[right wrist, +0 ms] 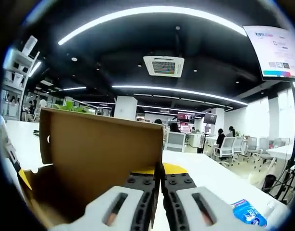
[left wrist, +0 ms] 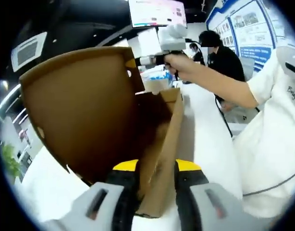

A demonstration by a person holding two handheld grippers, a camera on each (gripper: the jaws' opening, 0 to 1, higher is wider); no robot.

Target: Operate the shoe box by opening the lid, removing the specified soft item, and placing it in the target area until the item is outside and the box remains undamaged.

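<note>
White table [left wrist: 205, 125]; raised lid [left wrist: 80, 106] hides shoe box [left wrist: 162, 159] interior.

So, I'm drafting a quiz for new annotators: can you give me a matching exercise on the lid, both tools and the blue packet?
Things:
1. lid
2. left tool
3. right tool
4. blue packet

States:
A. lying on the white table
B. swung up, open
C. jaws either side of the box wall
D. shut on the lid's edge

Pairs: 1-B, 2-C, 3-D, 4-A
</note>
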